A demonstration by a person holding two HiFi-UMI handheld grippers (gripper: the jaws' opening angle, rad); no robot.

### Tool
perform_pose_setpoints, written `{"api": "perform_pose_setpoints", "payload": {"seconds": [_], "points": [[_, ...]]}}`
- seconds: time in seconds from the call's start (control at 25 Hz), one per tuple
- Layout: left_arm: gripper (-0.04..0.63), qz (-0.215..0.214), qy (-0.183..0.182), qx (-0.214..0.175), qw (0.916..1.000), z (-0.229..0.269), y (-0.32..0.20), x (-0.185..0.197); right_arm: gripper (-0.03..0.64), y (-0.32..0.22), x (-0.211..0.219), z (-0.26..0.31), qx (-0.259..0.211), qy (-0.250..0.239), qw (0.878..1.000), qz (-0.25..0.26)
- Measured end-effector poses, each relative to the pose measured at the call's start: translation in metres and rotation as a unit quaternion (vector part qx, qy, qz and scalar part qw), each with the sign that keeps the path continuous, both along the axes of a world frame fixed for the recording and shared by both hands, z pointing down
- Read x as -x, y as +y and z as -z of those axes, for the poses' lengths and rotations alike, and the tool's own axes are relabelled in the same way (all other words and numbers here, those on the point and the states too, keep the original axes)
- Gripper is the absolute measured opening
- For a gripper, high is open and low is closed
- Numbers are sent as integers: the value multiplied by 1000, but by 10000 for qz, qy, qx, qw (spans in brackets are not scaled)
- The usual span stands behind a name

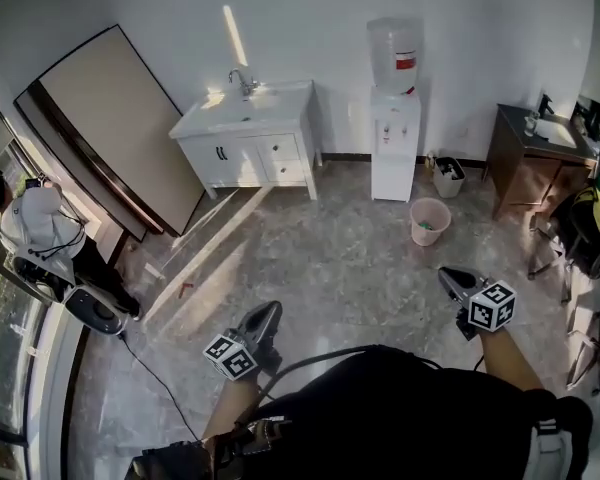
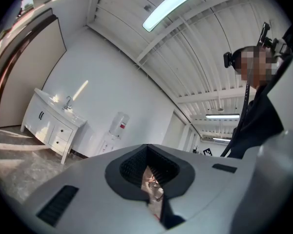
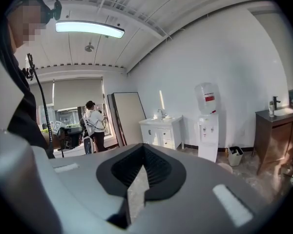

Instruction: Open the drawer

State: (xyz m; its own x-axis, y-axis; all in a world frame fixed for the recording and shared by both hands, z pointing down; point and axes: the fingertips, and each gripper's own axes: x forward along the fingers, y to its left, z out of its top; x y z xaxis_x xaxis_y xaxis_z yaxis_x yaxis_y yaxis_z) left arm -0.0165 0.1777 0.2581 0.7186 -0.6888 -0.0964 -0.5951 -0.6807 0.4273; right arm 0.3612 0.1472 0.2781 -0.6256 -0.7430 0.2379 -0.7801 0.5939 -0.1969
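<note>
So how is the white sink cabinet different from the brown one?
The white cabinet is white all over; the brown cabinet is dark wood. In the head view the white cabinet stands left of the water dispenser, the brown cabinet to its right. Both have a sink on top.

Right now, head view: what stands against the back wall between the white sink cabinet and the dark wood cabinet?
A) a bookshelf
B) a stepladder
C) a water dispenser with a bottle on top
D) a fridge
C: a white water dispenser with a bottle on top stands at the back wall, to the right of the white sink cabinet and to the left of the dark wood cabinet.
</note>
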Motion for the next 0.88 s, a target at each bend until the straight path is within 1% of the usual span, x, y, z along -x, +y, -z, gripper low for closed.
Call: {"api": "perform_pose_setpoints", "payload": {"seconds": [0.08,0.16,0.28,0.44,0.52,0.6,0.72,0.88], "points": [[0,114,106,-10,9999,5,-19,-33,0,-31,-35,7,-39,32,10000,38],[0,198,76,-33,9998,7,-36,-62,0,-58,-63,16,-128,87,9998,131],[0,379,185,-22,9991,11,-66,-94,0,-94,-94,25,-253,76,9993,267],[0,376,130,-95,9992,15,-90,-140,0,-129,-131,29,-325,45,9987,380],[0,425,113,-67,9990,12,-102,-147,0,-148,-141,28,-318,-22,9988,377],[0,492,122,-6,9987,8,-114,-145,-1,-163,-141,24,-260,-68,9988,411],[0,526,169,13,9985,1,-137,-134,0,-183,-131,15,-180,26,9984,532],[0,446,143,28,9989,-2,-178,-117,0,-220,-112,12,-162,63,9989,429]]}}
